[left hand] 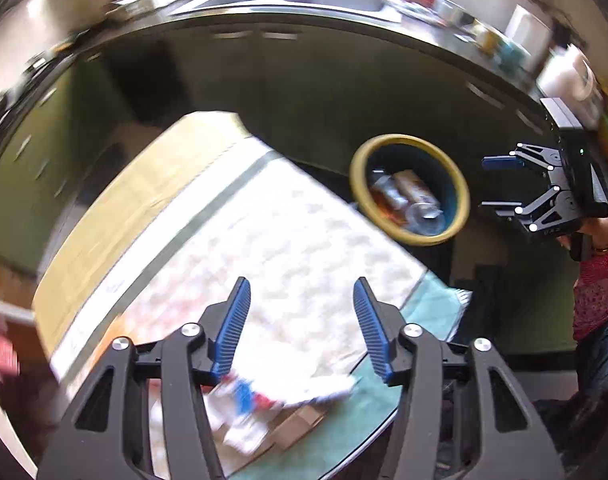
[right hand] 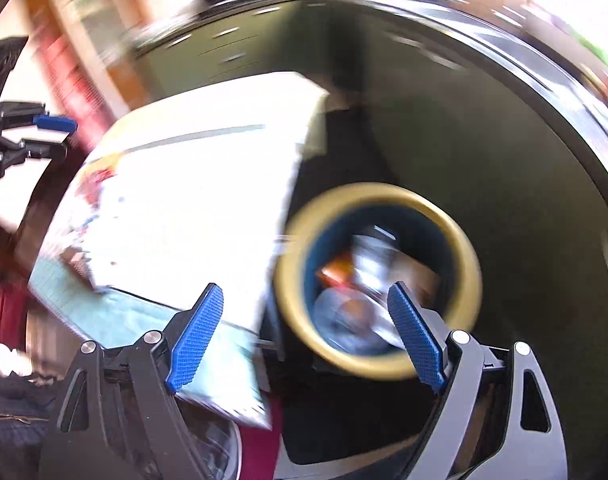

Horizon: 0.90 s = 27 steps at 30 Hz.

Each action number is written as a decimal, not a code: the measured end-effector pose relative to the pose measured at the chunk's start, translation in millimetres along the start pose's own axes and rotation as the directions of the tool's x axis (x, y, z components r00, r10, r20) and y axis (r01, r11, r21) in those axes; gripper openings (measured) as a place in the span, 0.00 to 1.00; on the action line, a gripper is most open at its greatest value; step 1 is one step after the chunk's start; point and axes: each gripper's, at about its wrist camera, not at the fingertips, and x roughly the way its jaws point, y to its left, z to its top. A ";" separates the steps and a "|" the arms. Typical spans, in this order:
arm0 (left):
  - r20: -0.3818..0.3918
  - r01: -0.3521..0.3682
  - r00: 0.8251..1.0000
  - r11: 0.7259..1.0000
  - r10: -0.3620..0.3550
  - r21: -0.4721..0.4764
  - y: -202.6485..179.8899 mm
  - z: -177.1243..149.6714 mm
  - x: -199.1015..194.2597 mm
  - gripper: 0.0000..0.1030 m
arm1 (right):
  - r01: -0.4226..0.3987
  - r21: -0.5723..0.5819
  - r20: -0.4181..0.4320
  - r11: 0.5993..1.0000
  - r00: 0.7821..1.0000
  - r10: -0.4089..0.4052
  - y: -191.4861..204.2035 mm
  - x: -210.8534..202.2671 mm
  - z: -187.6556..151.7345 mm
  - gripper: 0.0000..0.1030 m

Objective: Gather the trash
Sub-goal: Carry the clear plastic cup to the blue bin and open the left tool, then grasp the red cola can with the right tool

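Observation:
A blue trash bin with a yellow rim (left hand: 459, 184) stands on the dark floor right of the table; it holds bottles and wrappers (left hand: 411, 196). It also shows blurred in the right wrist view (right hand: 469, 256). My left gripper (left hand: 302, 320) is open and empty above the table's white cloth (left hand: 288, 248). Crumpled paper and wrapper trash (left hand: 248, 404) lies under its left finger near the table's front edge. My right gripper (right hand: 307, 332) is open and empty, over the bin's near rim. It appears in the left wrist view (left hand: 497, 184) right of the bin.
A wooden tabletop (left hand: 116, 208) shows beyond the cloth, a teal mat (left hand: 343, 416) at its near edge. A steel counter with a sink (left hand: 327, 0) and cluttered items runs along the back above dark green cabinets (left hand: 311, 88). Both views are motion-blurred.

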 end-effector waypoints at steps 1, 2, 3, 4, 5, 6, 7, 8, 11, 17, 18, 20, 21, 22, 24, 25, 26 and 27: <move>0.008 -0.018 1.000 0.999 0.018 -0.043 19.3 -17.4 -13.0 0.55 | -0.031 -0.057 -0.010 0.998 0.999 0.031 23.1 8.8 17.7 0.82; 0.017 -0.032 0.999 0.995 0.034 -0.096 39.1 -36.5 -25.0 0.56 | -0.061 -0.115 -0.022 0.991 0.998 0.059 48.1 17.1 34.9 0.82; 0.020 -0.051 0.998 0.987 0.054 -0.151 58.2 -55.6 -35.1 0.59 | -0.090 -0.177 -0.033 0.980 0.996 0.086 73.5 22.3 46.2 0.82; 0.017 -0.067 0.997 0.977 0.072 -0.201 76.1 -74.0 -43.3 0.61 | -0.122 -0.242 -0.046 0.963 0.992 0.114 99.0 29.3 59.6 0.81; 0.014 -0.073 0.997 0.968 0.079 -0.242 90.8 -91.2 -49.8 0.61 | -0.144 -0.299 -0.060 0.943 0.989 0.132 124.8 35.3 71.4 0.81; 0.014 -0.078 0.996 0.957 0.086 -0.279 104.8 -108.4 -55.4 0.61 | -0.156 -0.348 -0.072 0.924 0.988 0.140 147.3 43.1 82.5 0.81; 0.012 -0.088 0.995 0.947 0.096 -0.309 117.8 -123.4 -59.6 0.61 | -0.173 -0.412 -0.090 0.895 0.985 0.149 173.1 51.6 93.4 0.80; 0.004 -0.098 0.994 0.937 0.106 -0.336 128.5 -137.7 -62.0 0.61 | -0.186 -0.469 -0.104 0.863 0.982 0.155 196.5 59.2 100.9 0.79; -0.010 -0.092 0.995 0.916 0.096 -0.391 148.3 -170.6 -61.2 0.62 | -0.204 -0.637 -0.166 0.744 0.978 0.126 265.1 87.9 112.4 0.78; -0.028 -0.071 0.998 0.910 0.065 -0.408 156.4 -195.8 -51.5 0.62 | -0.206 -0.752 -0.283 0.626 0.959 -0.024 322.8 156.0 122.5 0.77; -0.029 -0.066 0.998 0.912 0.059 -0.405 155.8 -195.6 -50.5 0.62 | -0.211 -0.756 -0.298 0.619 0.954 -0.039 324.3 162.9 124.1 0.77; -0.029 -0.061 0.998 0.914 0.054 -0.401 155.5 -196.4 -49.1 0.62 | -0.230 -0.756 -0.337 0.613 0.939 -0.064 326.3 176.7 124.0 0.77; -0.031 -0.057 0.998 0.916 0.049 -0.397 154.8 -196.1 -47.8 0.62 | -0.243 -0.754 -0.356 0.610 0.932 -0.068 324.0 182.7 123.2 0.77; -0.031 -0.053 0.999 0.918 0.044 -0.393 154.6 -196.4 -46.7 0.62 | -0.254 -0.752 -0.370 0.608 0.926 -0.072 322.7 186.9 122.5 0.77; -0.031 -0.047 0.999 0.920 0.038 -0.388 154.1 -195.7 -43.6 0.63 | -0.274 -0.746 -0.398 0.607 0.914 -0.076 323.7 196.9 122.0 0.77; -0.032 -0.043 0.999 0.921 0.033 -0.386 153.6 -195.3 -41.9 0.63 | -0.272 -0.749 -0.401 0.604 0.912 -0.087 323.9 201.4 121.8 0.77; -0.034 -0.039 0.999 0.923 0.028 -0.383 153.3 -194.8 -39.7 0.63 | -0.272 -0.752 -0.405 0.600 0.910 -0.095 325.2 204.7 122.5 0.77; -0.035 -0.037 0.999 0.923 0.026 -0.383 153.2 -194.5 -37.6 0.63 | -0.278 -0.751 -0.414 0.598 0.905 -0.099 326.0 208.4 122.0 0.77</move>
